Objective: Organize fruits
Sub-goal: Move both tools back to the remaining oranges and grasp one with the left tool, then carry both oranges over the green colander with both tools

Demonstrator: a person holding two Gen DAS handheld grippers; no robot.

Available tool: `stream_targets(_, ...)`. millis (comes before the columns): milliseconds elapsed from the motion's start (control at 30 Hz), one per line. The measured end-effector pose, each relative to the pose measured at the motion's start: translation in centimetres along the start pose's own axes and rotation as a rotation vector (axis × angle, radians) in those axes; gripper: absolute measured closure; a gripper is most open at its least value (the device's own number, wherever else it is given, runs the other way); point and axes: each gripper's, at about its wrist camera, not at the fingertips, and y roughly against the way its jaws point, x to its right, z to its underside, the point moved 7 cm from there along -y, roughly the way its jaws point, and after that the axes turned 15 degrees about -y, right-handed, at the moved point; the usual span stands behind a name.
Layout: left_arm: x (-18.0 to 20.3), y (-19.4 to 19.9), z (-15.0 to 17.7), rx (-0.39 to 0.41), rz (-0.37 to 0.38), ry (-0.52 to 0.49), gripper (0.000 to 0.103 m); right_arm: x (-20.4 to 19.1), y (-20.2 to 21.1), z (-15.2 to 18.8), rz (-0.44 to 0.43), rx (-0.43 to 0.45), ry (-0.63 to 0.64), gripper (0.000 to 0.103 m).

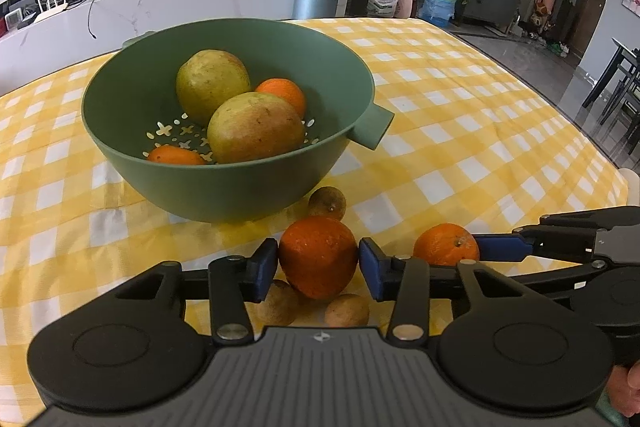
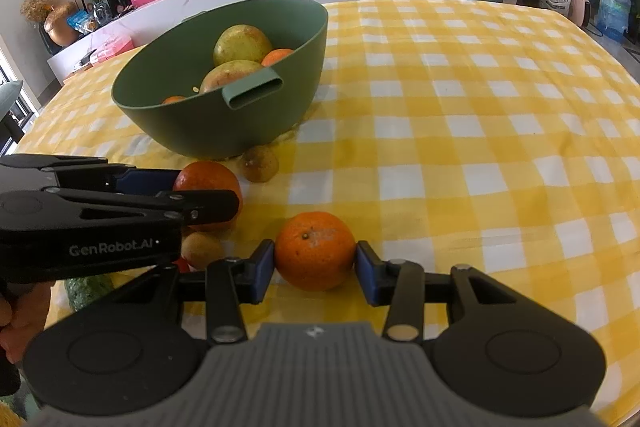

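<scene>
A green colander bowl (image 1: 120, 131) stands on the yellow checked cloth and holds two large yellow-green fruits (image 1: 256, 127) and two oranges (image 1: 282, 93). In front of it, on the cloth, my left gripper (image 1: 318, 261) is shut on a deep-orange fruit (image 1: 316, 251), with both blue pads against its sides. Just to the right, my right gripper (image 2: 315, 261) is shut on a tangerine (image 2: 315, 251) that rests on the cloth. The two grippers sit side by side, the left one (image 2: 192, 195) crossing the right wrist view.
Small brown fruits lie around the held orange: one by the bowl's base (image 1: 327, 203) and two under the left gripper (image 1: 347, 311). A green object (image 2: 84, 289) lies at the near left. The table edge (image 1: 600, 155) runs along the right.
</scene>
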Motion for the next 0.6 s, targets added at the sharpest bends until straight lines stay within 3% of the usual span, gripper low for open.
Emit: stream_targets(600, 0.2, 1.0, -0.3, 0.021, -0.048, -0.014, 0.057, 0.0, 0.2, 0.1, -0.004, 0.001, -0.004, 0.062)
